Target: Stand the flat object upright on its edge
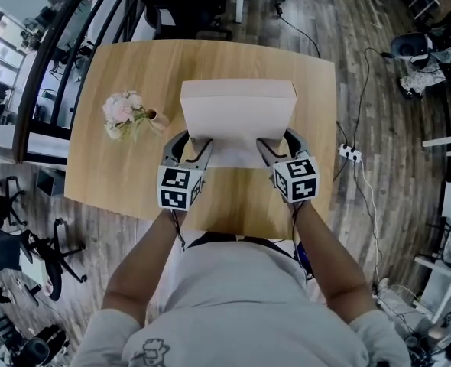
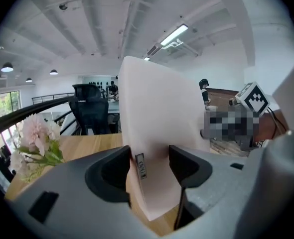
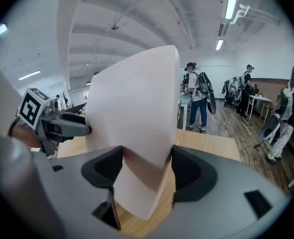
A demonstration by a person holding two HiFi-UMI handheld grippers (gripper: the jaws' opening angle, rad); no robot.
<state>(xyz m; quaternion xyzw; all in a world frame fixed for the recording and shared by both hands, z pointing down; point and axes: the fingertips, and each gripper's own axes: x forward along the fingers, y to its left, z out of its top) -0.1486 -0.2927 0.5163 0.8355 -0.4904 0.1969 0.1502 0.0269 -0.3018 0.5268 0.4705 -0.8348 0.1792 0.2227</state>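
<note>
A flat, pale pink-white box [image 1: 237,117] is raised steeply on the wooden table [image 1: 126,182], its broad face turned towards me. My left gripper [image 1: 191,145] grips its lower left part and my right gripper [image 1: 281,145] its lower right part. In the left gripper view the box [image 2: 157,113] rises between the jaws of the left gripper [image 2: 149,158], with both pads against it. The right gripper view shows the box [image 3: 132,108] wedged the same way in the right gripper [image 3: 147,158]. Whether the box's bottom edge touches the table I cannot tell.
A small bunch of pink flowers [image 1: 126,113] lies on the table left of the box, also the flowers [image 2: 35,138] in the left gripper view. A power strip [image 1: 349,153] and cables lie on the floor at the right. Office chairs [image 1: 50,258] stand at the lower left. People [image 3: 197,101] stand beyond the table.
</note>
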